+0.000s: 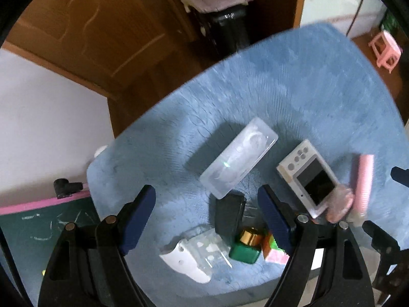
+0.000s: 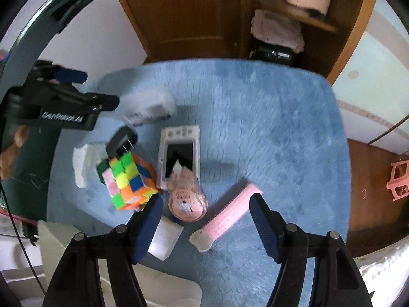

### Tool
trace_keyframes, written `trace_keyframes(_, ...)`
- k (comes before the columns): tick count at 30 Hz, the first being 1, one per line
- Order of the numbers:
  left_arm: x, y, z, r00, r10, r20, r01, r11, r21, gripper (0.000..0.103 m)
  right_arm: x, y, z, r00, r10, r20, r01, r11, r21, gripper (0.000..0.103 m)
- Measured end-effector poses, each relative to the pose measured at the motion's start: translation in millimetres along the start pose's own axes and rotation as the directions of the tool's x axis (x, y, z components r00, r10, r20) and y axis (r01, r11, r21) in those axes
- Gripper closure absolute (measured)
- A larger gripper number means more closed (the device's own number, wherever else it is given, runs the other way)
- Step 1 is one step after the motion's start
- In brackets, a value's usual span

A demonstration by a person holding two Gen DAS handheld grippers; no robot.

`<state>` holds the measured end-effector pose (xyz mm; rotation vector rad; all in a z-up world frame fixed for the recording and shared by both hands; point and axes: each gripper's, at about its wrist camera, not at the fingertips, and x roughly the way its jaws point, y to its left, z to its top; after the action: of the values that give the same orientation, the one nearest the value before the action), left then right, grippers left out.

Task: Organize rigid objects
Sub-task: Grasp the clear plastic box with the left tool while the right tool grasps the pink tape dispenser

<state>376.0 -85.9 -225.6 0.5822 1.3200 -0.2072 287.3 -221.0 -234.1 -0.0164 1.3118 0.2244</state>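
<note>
Rigid objects, among them a puzzle cube (image 2: 127, 181), handheld console (image 2: 180, 153) and pink comb (image 2: 227, 215), lie scattered on the blue-covered worktop (image 2: 281, 128); both claws, left (image 1: 207, 215) and right (image 2: 205, 222), hover wide and empty, sorting seemingly barely begun.

The left black claw with blue pads (image 1: 207, 215) is wide open and holds nothing. The right black claw with blue pads (image 2: 205, 223) is wide open too.
</note>
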Motion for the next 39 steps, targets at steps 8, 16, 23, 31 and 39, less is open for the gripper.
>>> trace_keyframes(8,30.1,-14.8,10.5,0.999,0.014,-0.039,-0.012,0.999,0.042,0.019,39.9,2.7,-10.1,0.997,0.028,-0.067,-0.028,1.000,-0.002,0.036)
trace_keyframes(16,55.2,-15.4,17.1,0.996,0.002,-0.089,0.000,1.000,0.023,0.019,56.3,12.3,-5.5,0.997,0.043,-0.071,-0.043,0.999,-0.008,0.036)
trace_keyframes(23,64.3,-15.4,20.8,0.995,-0.011,-0.103,0.012,1.000,0.008,0.019,69.5,29.4,1.5,0.996,0.015,-0.089,-0.019,0.999,-0.048,0.049)
trace_keyframes(31,68.4,-18.0,21.0,0.994,-0.033,-0.104,0.032,0.999,-0.014,0.033,80.6,44.7,3.6,0.992,0.000,-0.124,-0.009,0.997,-0.071,0.052)
trace_keyframes(39,58.5,-21.0,12.6,0.998,-0.017,-0.063,0.017,1.000,0.001,0.047,77.5,33.3,7.4,0.989,0.066,-0.132,-0.064,0.998,0.020,0.052)
